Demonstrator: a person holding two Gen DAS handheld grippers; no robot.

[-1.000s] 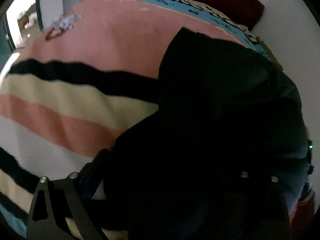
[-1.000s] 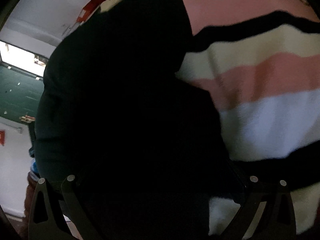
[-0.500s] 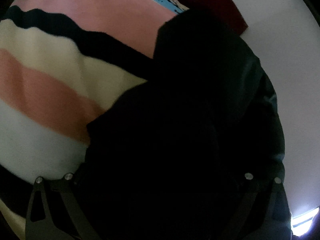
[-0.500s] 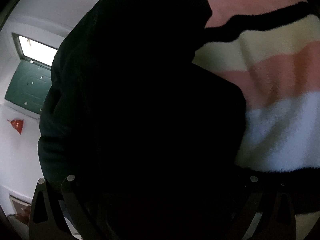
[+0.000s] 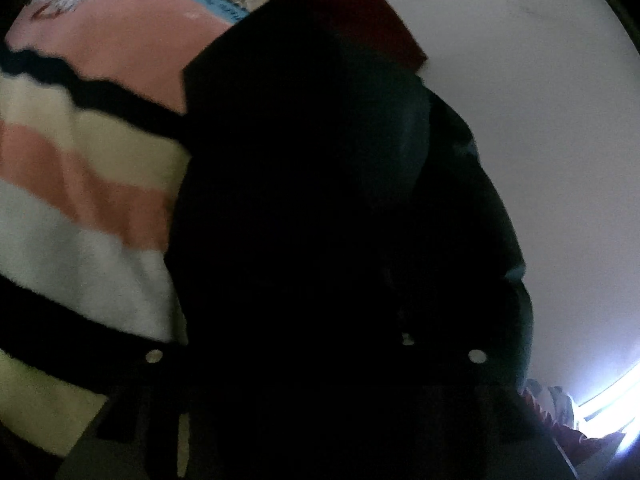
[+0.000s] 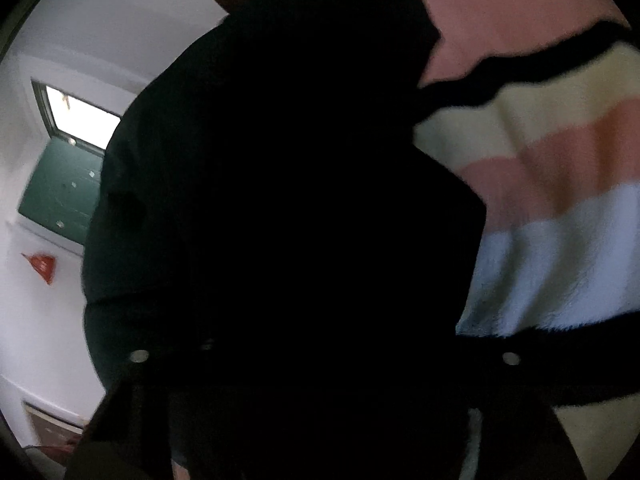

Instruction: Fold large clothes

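A large black garment [image 5: 300,180] fills most of the left wrist view and lies bunched on a striped blanket [image 5: 80,184]. My left gripper [image 5: 316,344] is pushed into it, its jaws closing with dark cloth between them; the tips are lost in the black. In the right wrist view the same garment [image 6: 280,200] covers the middle. My right gripper [image 6: 324,344] is closing into it too, with its pads hidden. Whether either gripper presses on the cloth does not show.
The blanket [image 6: 560,200] has pink, cream, white and black stripes and covers a bed. A dark red headboard [image 5: 360,12] stands against a white wall [image 5: 540,120]. A green door [image 6: 60,188] with a bright window above it is at the left.
Both pairs of fingers have come inward around the black cloth. Both views have swung, so more wall shows, and the garment fills more of each picture.
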